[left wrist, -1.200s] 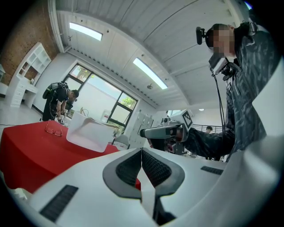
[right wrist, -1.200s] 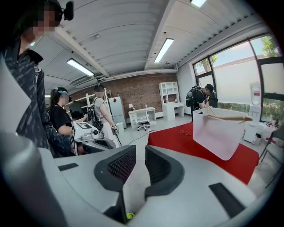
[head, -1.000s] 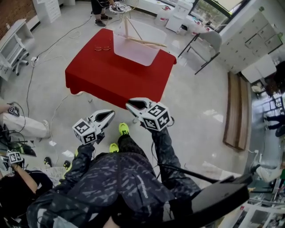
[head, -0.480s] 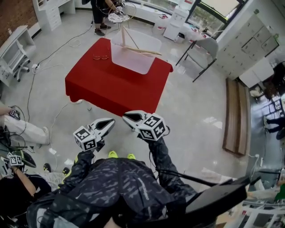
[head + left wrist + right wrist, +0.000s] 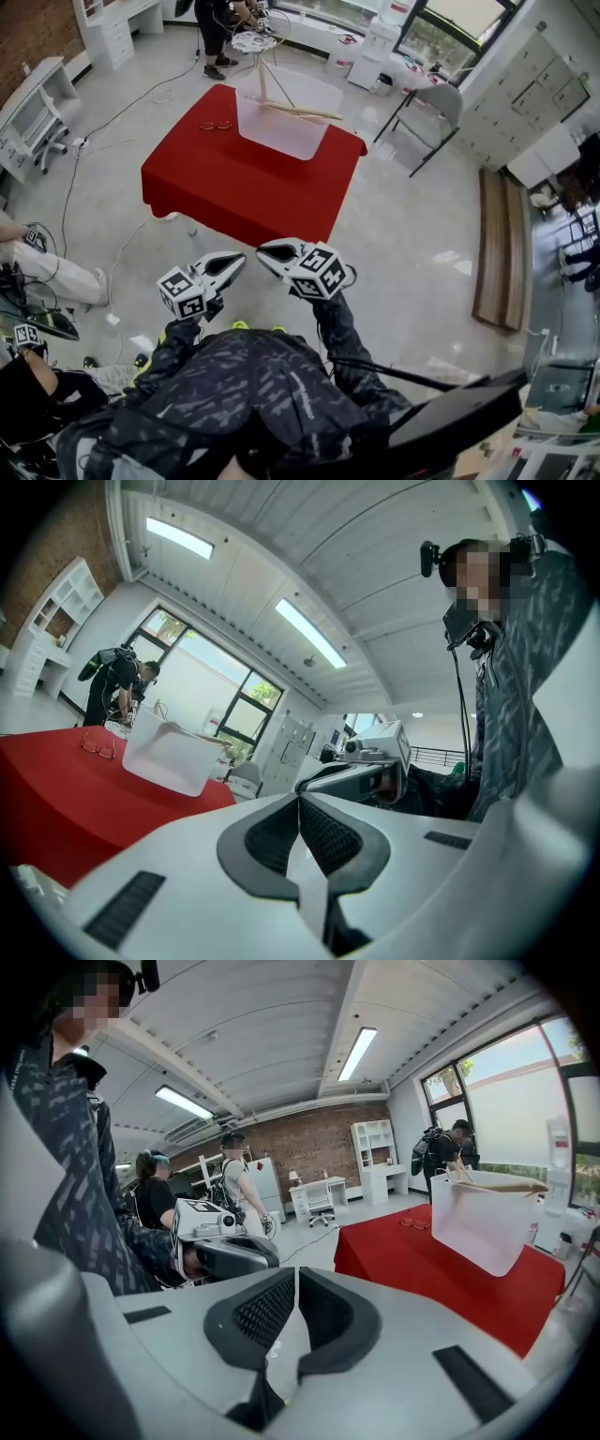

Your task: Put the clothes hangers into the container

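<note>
red table, container with hangers, left hand-held gripper closed empty, right hand-held gripper just closed, empty

Worktop: red; container: translucent white; hangers: pale wood; jacket: dark grey camouflage; floor: glossy pale grey.

glossy grey floor — brick wall

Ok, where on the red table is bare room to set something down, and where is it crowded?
The near half of the red table, from the container to the front edge, is bare. The left strip in front of the glasses is also free. The far side is crowded: the container stands there with wooden hangers sticking out.
</note>
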Action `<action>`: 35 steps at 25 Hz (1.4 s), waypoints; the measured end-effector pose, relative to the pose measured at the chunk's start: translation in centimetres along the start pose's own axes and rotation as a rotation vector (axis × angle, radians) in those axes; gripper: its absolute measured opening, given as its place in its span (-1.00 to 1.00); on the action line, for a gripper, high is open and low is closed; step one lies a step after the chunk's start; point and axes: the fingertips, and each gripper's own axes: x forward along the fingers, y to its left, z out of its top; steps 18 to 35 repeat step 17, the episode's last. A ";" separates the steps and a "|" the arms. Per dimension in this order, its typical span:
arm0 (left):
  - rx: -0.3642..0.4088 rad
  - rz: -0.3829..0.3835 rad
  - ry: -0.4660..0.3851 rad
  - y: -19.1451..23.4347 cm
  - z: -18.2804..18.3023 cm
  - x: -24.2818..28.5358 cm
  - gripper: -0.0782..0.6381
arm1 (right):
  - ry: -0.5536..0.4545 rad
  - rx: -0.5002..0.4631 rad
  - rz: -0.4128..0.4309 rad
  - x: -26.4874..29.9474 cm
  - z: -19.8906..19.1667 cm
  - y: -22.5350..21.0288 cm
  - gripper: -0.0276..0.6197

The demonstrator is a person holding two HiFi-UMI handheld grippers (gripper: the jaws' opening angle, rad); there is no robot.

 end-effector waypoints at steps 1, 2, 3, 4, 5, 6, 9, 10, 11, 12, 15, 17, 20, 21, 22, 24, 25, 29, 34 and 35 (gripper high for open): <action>0.003 0.001 -0.002 0.1 0.1 0.0 -0.75 | -0.002 -0.005 -0.001 0.0 0.2 0.0 -0.84; 0.004 0.002 -0.006 0.1 0.3 -0.1 -0.75 | -0.005 -0.008 -0.002 0.0 0.3 0.0 -0.84; 0.006 0.004 -0.010 0.2 0.4 -0.1 -0.75 | -0.006 -0.011 -0.004 0.0 0.4 0.0 -0.84; 0.007 0.005 -0.014 0.2 0.5 -0.2 -0.75 | -0.007 -0.013 -0.005 0.0 0.5 0.1 -0.84; 0.008 0.005 -0.016 0.3 0.6 -0.3 -0.75 | -0.007 -0.013 -0.007 0.0 0.5 0.1 -0.84; 0.008 0.006 -0.019 0.4 0.7 -0.4 -0.75 | -0.009 -0.010 -0.007 0.1 0.5 0.1 -0.84; 0.006 0.004 -0.027 0.8 0.9 -0.6 -0.75 | -0.019 0.006 -0.002 0.3 0.8 0.2 -0.84; 0.005 0.003 -0.028 0.9 0.9 -0.6 -0.75 | -0.020 0.009 -0.002 0.4 0.8 0.2 -0.84; 0.005 0.002 -0.028 0.9 0.9 -0.6 -0.75 | -0.020 0.010 -0.004 0.4 0.8 0.2 -0.84; 0.005 0.002 -0.028 1.0 0.9 -0.7 -0.75 | -0.018 0.010 -0.006 0.4 0.7 0.1 -0.84; 0.000 0.003 -0.028 1.0 0.9 -0.7 -0.75 | -0.010 0.010 -0.012 0.5 0.6 0.0 -0.84; -0.006 0.003 -0.028 1.1 0.8 -0.8 -0.75 | -0.007 0.009 -0.014 0.5 0.6 0.0 -0.84; -0.006 0.003 -0.028 1.1 0.8 -0.8 -0.75 | -0.007 0.009 -0.014 0.5 0.6 0.0 -0.84; -0.006 0.003 -0.028 1.1 0.8 -0.8 -0.75 | -0.007 0.009 -0.014 0.5 0.6 0.0 -0.84; -0.006 0.003 -0.028 1.1 0.8 -0.8 -0.75 | -0.007 0.009 -0.014 0.5 0.6 0.0 -0.84; -0.006 0.003 -0.028 1.1 0.8 -0.8 -0.75 | -0.007 0.009 -0.014 0.5 0.6 0.0 -0.84; -0.006 0.003 -0.028 1.1 0.8 -0.8 -0.75 | -0.007 0.009 -0.014 0.5 0.6 0.0 -0.84; -0.006 0.003 -0.028 1.1 0.8 -0.8 -0.75 | -0.007 0.009 -0.014 0.5 0.6 0.0 -0.84; -0.006 0.003 -0.028 1.1 0.8 -0.8 -0.75 | -0.007 0.009 -0.014 0.5 0.6 0.0 -0.84; -0.006 0.003 -0.028 1.1 0.8 -0.8 -0.75 | -0.007 0.009 -0.014 0.5 0.6 0.0 -0.84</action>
